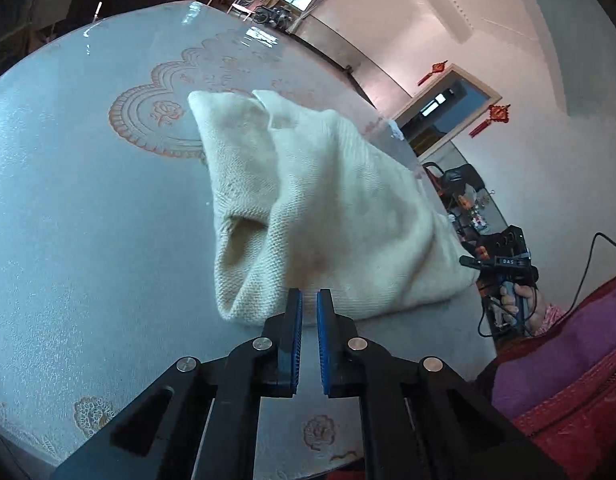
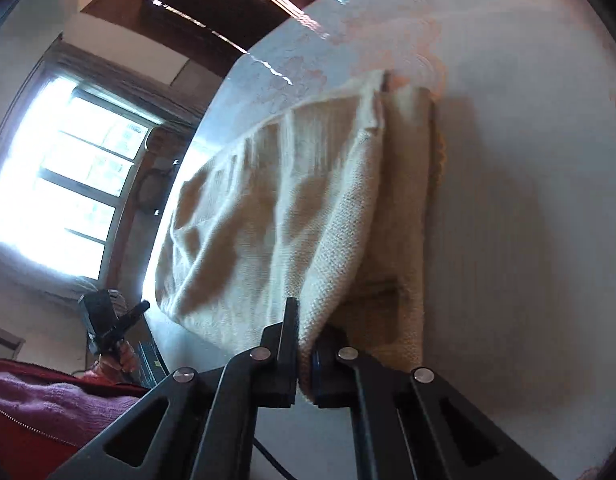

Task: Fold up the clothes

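Note:
A cream knitted garment (image 1: 328,208) lies bunched and partly lifted on the round table (image 1: 87,200). My left gripper (image 1: 310,294) is shut just before the garment's near edge; its blue pads stand a narrow slit apart and hold nothing. In the right wrist view the garment (image 2: 287,208) hangs in folds from my right gripper (image 2: 308,320), which is shut on a pinched edge of the knit. The right gripper (image 1: 504,260) also shows at the garment's right corner, held in a hand. The left gripper (image 2: 119,316) shows small beyond the garment's left side.
The table (image 2: 528,200) carries a pale cloth with orange flower patterns under a clear cover. A person's red and purple clothing (image 1: 568,380) fills the lower right, close to the table edge. A bright window (image 2: 67,168) and room clutter lie beyond the table.

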